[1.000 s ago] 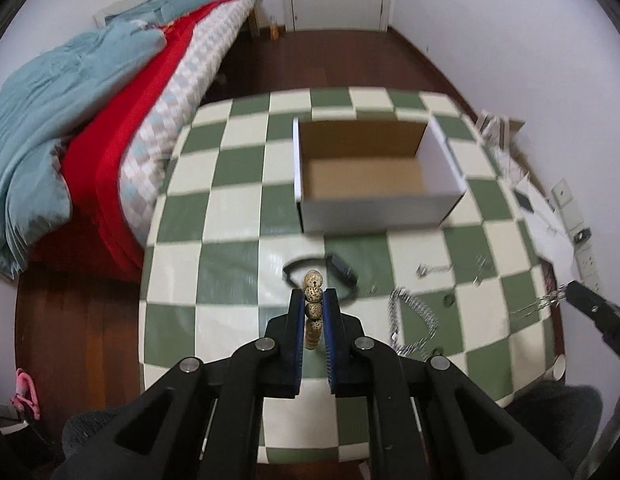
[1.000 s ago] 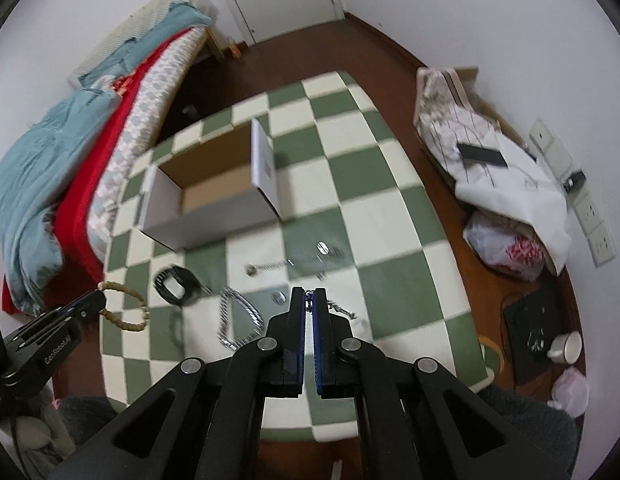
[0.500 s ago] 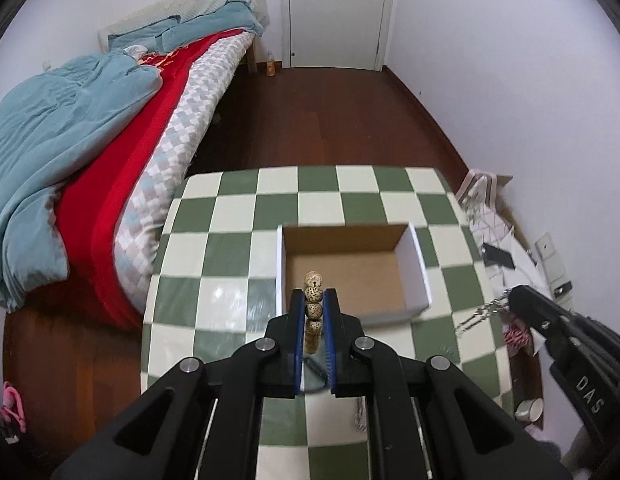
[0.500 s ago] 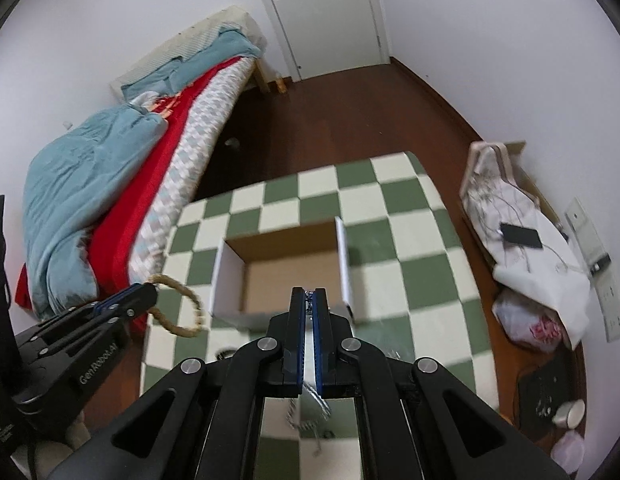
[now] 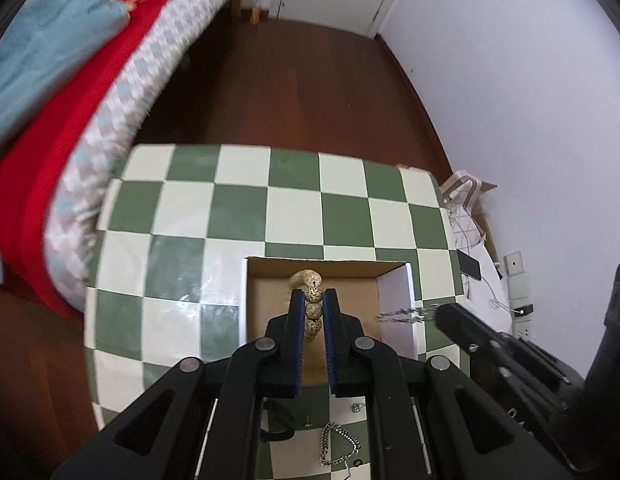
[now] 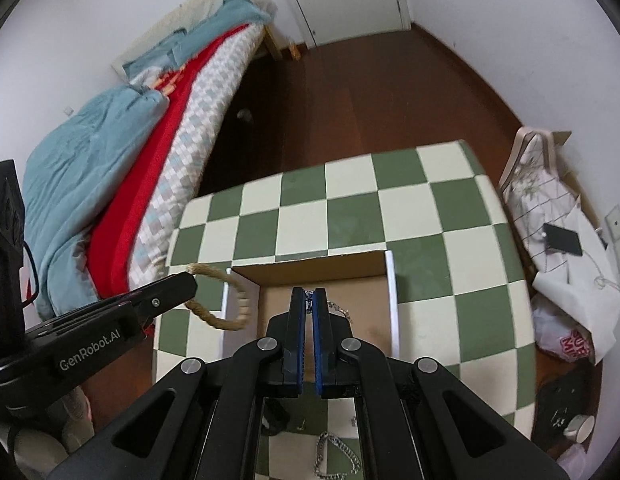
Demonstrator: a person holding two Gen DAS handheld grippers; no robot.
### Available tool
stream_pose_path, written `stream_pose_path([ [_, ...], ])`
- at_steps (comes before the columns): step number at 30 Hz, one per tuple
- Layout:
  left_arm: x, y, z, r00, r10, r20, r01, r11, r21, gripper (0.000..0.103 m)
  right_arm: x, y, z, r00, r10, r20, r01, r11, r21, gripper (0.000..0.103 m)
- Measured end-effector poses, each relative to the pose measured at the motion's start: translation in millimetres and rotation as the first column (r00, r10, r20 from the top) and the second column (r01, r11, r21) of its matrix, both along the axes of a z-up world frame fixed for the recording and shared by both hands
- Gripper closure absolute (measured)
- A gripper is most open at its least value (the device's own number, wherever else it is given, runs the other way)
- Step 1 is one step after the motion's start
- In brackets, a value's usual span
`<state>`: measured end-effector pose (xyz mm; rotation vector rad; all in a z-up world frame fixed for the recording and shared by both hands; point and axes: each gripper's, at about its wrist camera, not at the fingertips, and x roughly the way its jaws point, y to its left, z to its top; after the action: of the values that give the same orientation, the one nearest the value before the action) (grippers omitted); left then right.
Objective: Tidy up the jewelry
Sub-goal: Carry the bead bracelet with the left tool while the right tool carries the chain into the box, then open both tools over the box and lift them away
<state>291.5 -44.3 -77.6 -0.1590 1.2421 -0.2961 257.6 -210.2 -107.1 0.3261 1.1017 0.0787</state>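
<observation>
My left gripper (image 5: 313, 300) is shut on a tan beaded bracelet (image 5: 312, 302), held above the open cardboard box (image 5: 393, 300). The right wrist view shows that bracelet (image 6: 224, 304) hanging as a loop from the left gripper (image 6: 190, 282) over the box's left wall (image 6: 226, 316). My right gripper (image 6: 308, 298) is shut on a thin silver chain (image 6: 337, 309) that dangles over the box's inside. In the left wrist view the same chain (image 5: 405, 314) trails from the right gripper (image 5: 441, 314) above the box's right wall. A silver link chain (image 5: 337, 446) lies on the table in front of the box.
The box stands on a green and white checkered table (image 5: 238, 208). A black band (image 6: 276, 416) and small silver pieces (image 5: 355, 407) lie near the front. A bed with red and blue covers (image 6: 110, 168) is at the left. Bags and a phone (image 6: 561, 240) lie on the floor at the right.
Both grippers have risen and moved forward over the box, each carrying its piece. The bracelet and the thin chain were off to the box's sides and now hang above it.
</observation>
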Motion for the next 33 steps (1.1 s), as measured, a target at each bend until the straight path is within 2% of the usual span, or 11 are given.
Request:
stream_pose_path([
  [7,28,-12,-46,0.989,-0.057,-0.134,0.048,0.997,-0.068,0.096,29,7,-36,0.997,0.026,-0.076,-0.026,1.0,-0.006,0.1],
  [13,34,-12,-57,0.986,-0.048,-0.158,0.044,0.999,-0.028,0.093,45,0,-65,0.981,0.025,-0.194,-0.024,1.0,0.007,0.098],
  [15,34,-10,-52,0.99,-0.034,-0.135,0.037,0.999,0.022,0.07,46,-1,-68,0.978,0.022,-0.208,-0.026,0.999,-0.019,0.09],
  [17,34,-7,-46,0.995,-0.027,-0.093,0.032,0.998,0.056,0.043,43,-3,-66,0.979,0.015,-0.205,-0.025,0.999,-0.048,0.058],
  [18,32,-6,-41,0.997,-0.018,-0.069,0.024,0.996,0.085,0.032,43,-3,-65,0.979,0.014,-0.204,-0.026,0.998,-0.061,0.052],
  [20,30,-2,-34,1.0,-0.014,-0.022,0.017,0.992,0.126,0.031,40,-1,-60,0.981,0.012,-0.192,-0.033,0.994,-0.105,0.046],
  [22,25,0,-27,1.0,-0.006,0.031,0.0,0.981,0.196,0.006,35,2,-58,0.98,0.012,-0.198,-0.045,0.986,-0.163,0.043],
  [23,22,3,-24,0.998,0.0,0.057,-0.012,0.976,0.217,0.001,33,3,-57,0.98,0.008,-0.201,-0.046,0.982,-0.185,0.03],
  [25,15,8,-21,0.995,0.006,0.099,-0.031,0.966,0.258,0.0,27,5,-56,0.98,0.001,-0.198,-0.051,0.967,-0.251,0.005],
  [26,12,10,-20,0.993,0.009,0.116,-0.042,0.959,0.281,0.0,24,7,-57,0.981,0.001,-0.195,-0.055,0.96,-0.274,0.001],
  [33,-14,24,-18,0.983,0.038,0.178,-0.092,0.948,0.304,0.0,-4,16,-61,0.983,0.006,-0.183,-0.071,0.933,-0.352,0.0],
])
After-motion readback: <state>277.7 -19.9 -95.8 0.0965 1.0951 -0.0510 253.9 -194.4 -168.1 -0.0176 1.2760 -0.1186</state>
